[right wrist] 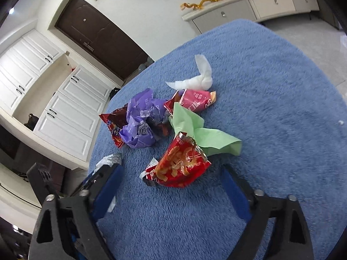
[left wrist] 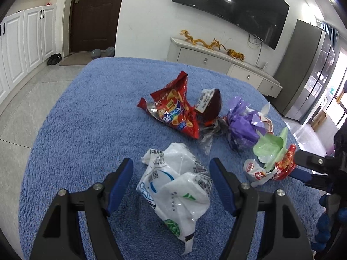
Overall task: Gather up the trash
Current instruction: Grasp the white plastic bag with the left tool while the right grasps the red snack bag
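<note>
Trash lies on a blue fuzzy cloth (left wrist: 82, 134). My left gripper (left wrist: 171, 169) is open, its blue pads on either side of a crumpled white plastic bag (left wrist: 175, 188). Beyond lie a red snack bag (left wrist: 175, 110), a dark brown wrapper (left wrist: 211, 105), a purple wrapper (left wrist: 241, 125) and green paper (left wrist: 271, 147). My right gripper (right wrist: 173, 175) is open around a red snack wrapper (right wrist: 180, 166); it also shows in the left wrist view (left wrist: 284, 166). In the right wrist view I see green paper (right wrist: 195, 130), the purple wrapper (right wrist: 141, 123), a pink packet (right wrist: 195, 99) and a white tissue (right wrist: 199, 78).
The cloth-covered table ends in a rounded far edge (left wrist: 151, 59) with tiled floor (left wrist: 32, 99) beyond. A white TV cabinet (left wrist: 216, 62), a dark door (left wrist: 95, 15) and white cupboards (left wrist: 26, 43) stand around the room. My left gripper's body shows in the right wrist view (right wrist: 43, 179).
</note>
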The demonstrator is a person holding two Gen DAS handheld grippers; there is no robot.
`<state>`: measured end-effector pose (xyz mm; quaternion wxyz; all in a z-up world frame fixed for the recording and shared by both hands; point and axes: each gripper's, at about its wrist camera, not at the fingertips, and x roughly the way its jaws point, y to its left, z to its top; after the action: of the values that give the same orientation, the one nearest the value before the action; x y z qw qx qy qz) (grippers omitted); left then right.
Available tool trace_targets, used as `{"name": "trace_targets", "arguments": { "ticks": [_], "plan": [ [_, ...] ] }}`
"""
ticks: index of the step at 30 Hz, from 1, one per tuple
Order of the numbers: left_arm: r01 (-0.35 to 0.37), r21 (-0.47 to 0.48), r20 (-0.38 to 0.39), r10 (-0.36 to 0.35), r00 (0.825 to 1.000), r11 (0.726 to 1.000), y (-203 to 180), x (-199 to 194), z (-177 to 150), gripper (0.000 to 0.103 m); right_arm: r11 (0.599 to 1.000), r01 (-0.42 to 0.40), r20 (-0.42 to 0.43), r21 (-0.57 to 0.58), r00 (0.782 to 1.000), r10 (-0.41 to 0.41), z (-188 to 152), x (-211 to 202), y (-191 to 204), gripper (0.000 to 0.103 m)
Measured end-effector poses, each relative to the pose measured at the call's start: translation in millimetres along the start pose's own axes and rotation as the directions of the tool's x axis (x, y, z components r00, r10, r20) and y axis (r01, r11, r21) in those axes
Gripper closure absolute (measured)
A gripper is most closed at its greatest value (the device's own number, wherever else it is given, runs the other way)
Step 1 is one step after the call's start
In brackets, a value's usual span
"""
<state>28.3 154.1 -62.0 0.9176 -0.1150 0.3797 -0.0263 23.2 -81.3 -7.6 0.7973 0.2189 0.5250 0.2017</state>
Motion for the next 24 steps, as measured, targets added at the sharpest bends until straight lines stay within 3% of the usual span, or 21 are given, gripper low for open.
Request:
{"name": "trace_targets", "arguments": {
  "ticks": [4,10,24],
  "plan": [
    [0.005,-0.003,-0.006,-0.005,1.000,1.000,0.7,0.7,-1.1,0.039,0.999,-0.032,-0.018,0.040,0.999,0.033,3.1,6.8,-6.6,0.044],
    [-0.003,0.023,-0.010,0.004,1.000,1.000,-3.0,-1.5,-2.9,0.050,0.997,-0.052,-0.023,0.049,0.998,0.053,1.1,3.5,-10.5,0.067],
    [-0.015,-0.020,0.005,0.015,1.000,1.000,0.0,-23.4,-11.7,0.060,0.996,-0.088,0.008,-0.010,0.996,0.088,-12.5,-31.5,-5.5,0.073]
  ]
}}
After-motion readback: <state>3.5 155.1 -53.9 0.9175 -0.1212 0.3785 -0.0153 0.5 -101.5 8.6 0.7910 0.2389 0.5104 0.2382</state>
